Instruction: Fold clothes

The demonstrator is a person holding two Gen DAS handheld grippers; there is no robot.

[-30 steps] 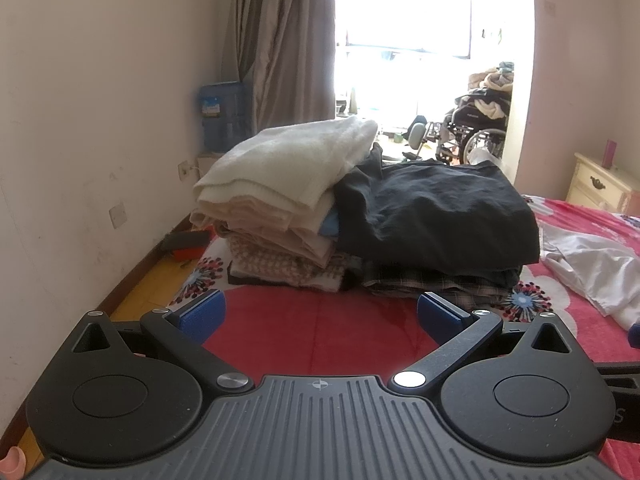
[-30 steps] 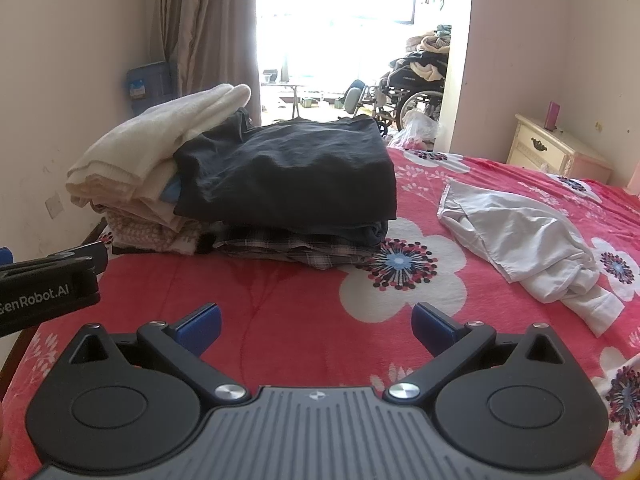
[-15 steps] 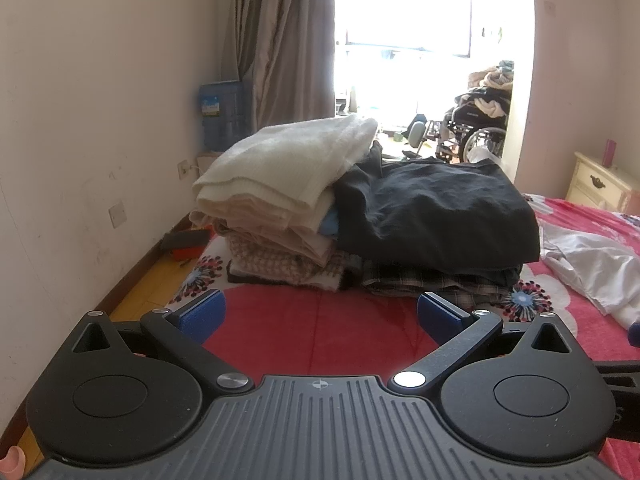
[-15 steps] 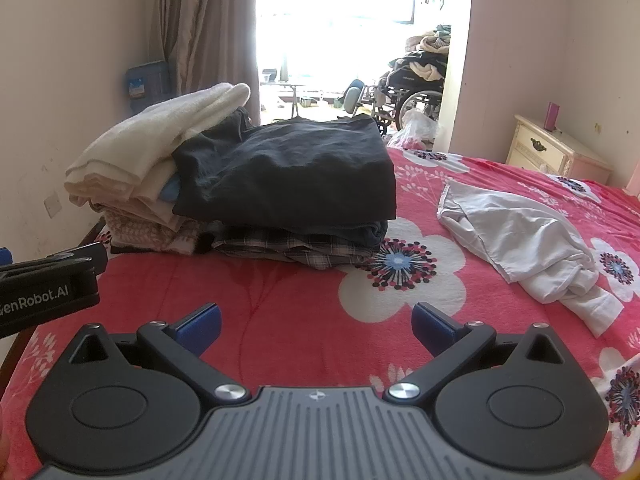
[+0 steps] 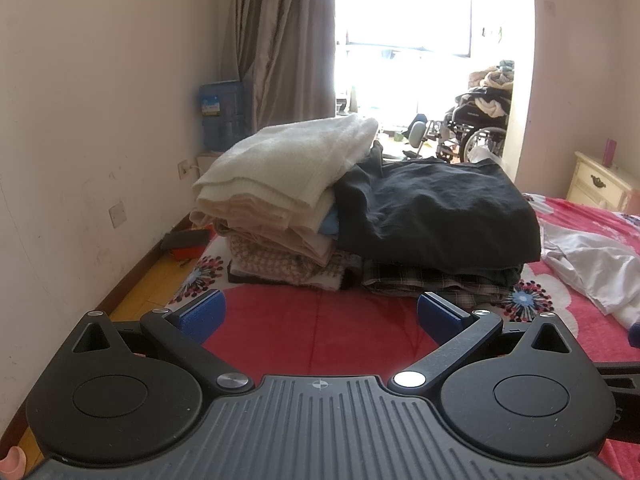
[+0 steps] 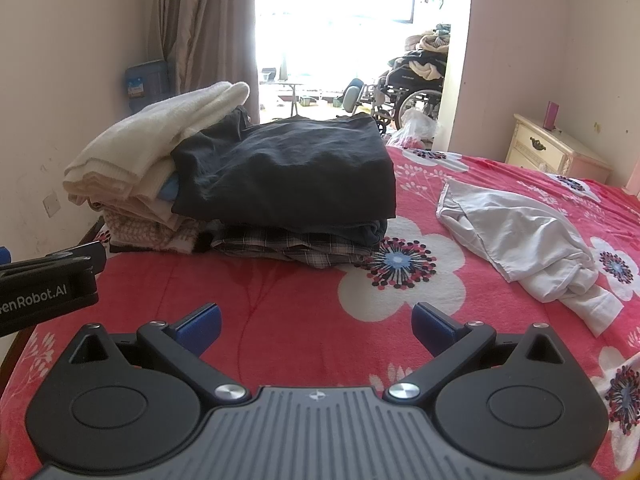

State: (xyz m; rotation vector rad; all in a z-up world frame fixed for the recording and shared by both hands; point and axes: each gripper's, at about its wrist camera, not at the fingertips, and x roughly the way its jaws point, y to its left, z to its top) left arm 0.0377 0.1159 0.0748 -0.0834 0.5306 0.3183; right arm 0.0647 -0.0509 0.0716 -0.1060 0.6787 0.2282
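Two stacks of folded clothes stand side by side on the red flowered bed [image 6: 304, 292]. A cream knit [image 5: 288, 160] tops the left stack; a black garment [image 5: 436, 208] tops the right one, seen too in the right wrist view [image 6: 292, 172]. A crumpled white garment [image 6: 520, 232] lies loose to the right of the stacks, its edge also in the left wrist view [image 5: 592, 264]. My left gripper [image 5: 320, 314] hovers open over bare bedspread in front of the stacks. My right gripper [image 6: 316, 322] is open too, nothing between its blue pads, with the left gripper's body [image 6: 48, 284] at its left.
The bed's left edge drops to a wooden floor [image 5: 148, 280] along a wall. A water jug [image 5: 222, 114] and curtain stand in the far corner. A wheelchair [image 6: 412, 88] piled with clothes sits by the bright window. A cream nightstand [image 6: 548, 148] is at the right.
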